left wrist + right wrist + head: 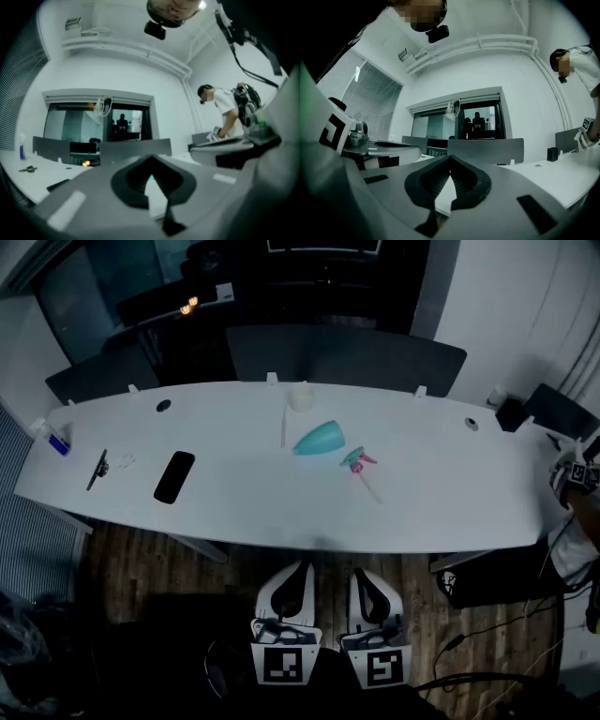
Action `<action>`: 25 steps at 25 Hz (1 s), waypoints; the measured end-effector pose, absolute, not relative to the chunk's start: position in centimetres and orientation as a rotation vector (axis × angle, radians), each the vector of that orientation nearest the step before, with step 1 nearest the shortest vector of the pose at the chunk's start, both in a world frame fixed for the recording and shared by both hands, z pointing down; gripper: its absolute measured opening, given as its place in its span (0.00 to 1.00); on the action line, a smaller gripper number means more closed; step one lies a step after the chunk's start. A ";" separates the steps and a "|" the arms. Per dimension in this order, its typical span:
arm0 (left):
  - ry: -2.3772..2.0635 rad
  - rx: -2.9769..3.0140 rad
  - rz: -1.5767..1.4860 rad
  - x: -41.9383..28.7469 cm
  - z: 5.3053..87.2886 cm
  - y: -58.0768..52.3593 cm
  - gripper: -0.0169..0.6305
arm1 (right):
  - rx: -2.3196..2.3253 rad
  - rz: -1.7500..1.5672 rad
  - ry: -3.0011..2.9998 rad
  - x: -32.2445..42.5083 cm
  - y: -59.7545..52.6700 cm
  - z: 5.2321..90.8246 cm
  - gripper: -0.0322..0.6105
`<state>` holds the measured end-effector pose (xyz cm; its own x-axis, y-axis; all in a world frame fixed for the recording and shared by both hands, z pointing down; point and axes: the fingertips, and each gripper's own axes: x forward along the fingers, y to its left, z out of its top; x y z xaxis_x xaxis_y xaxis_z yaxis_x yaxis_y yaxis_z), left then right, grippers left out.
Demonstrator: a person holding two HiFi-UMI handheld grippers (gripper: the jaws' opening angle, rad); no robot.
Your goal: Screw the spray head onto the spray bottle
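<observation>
A teal spray bottle (319, 439) lies on its side near the middle of the long white table (441, 512). Just right of it lies the spray head (359, 463), pink and teal with a white tube. My left gripper (296, 577) and right gripper (366, 579) hang side by side below the table's near edge, well short of both parts. In the left gripper view my left gripper (151, 161) has its jaws together with nothing between them. The right gripper (450, 161) looks the same in its own view, shut and empty.
On the table's left part lie a black phone (174, 476), a dark pen-like item (97, 468) and a small blue object (58, 442). A white round thing (300, 397) sits behind the bottle. Grey chairs (347, 354) line the far side. A person (579, 521) stands at the right end.
</observation>
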<state>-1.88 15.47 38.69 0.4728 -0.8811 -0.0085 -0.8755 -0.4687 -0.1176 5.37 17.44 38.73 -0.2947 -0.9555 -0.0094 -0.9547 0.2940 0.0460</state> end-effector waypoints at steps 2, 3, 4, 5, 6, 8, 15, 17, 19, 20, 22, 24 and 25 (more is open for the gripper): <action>1.531 -2.593 -0.136 -1.9 39.3 14.0 0.03 | 1.840 -0.058 -2.499 5.3 15.8 39.5 0.05; 1.522 -2.593 -0.161 -1.9 39.7 13.1 0.03 | 1.839 -0.050 -2.491 5.3 14.9 39.8 0.05; 1.519 -2.597 -0.179 -2.1 40.0 12.2 0.03 | 1.842 -0.039 -2.482 5.3 13.8 40.2 0.05; 1.520 -2.601 -0.183 -2.2 40.2 11.0 0.03 | 1.848 -0.028 -2.474 5.3 12.6 40.5 0.05; 1.519 -2.599 -0.174 -2.5 40.2 9.7 0.03 | 1.853 -0.020 -2.469 5.3 11.3 40.6 0.05; 1.507 -2.580 -0.159 -2.8 39.7 6.7 0.03 | 1.856 -0.018 -2.460 5.1 8.5 40.6 0.05; 1.440 -2.614 -0.126 -3.0 39.1 -3.0 0.03 | 1.895 -0.045 -2.422 4.7 -0.8 39.8 0.05; 1.420 -2.641 -0.124 -2.5 39.8 -5.1 0.03 | 1.918 -0.020 -2.412 4.9 -3.0 40.4 0.05; 1.413 -2.661 -0.116 -2.3 40.2 -6.8 0.03 | 1.927 0.002 -2.406 4.9 -4.6 40.7 0.05; 1.415 -2.665 -0.109 -2.3 40.3 -7.5 0.03 | 1.921 0.003 -2.406 4.9 -5.3 40.7 0.05; 1.408 -2.664 -0.114 -2.1 40.4 -8.6 0.03 | 1.900 0.007 -2.402 5.0 -6.2 41.0 0.05; 1.395 -2.681 -0.142 -1.7 40.9 -9.0 0.03 | 1.887 0.029 -2.389 5.4 -6.9 41.5 0.05; 1.393 -2.690 -0.148 -1.4 41.1 -9.1 0.03 | 1.882 0.043 -2.382 5.7 -7.1 41.7 0.05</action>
<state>-1.40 -9.12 41.14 0.5744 -0.8178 0.0362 -0.8072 -0.5732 -0.1410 5.73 -7.12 41.75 -0.2281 -0.9684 0.1006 -0.9714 0.2333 0.0431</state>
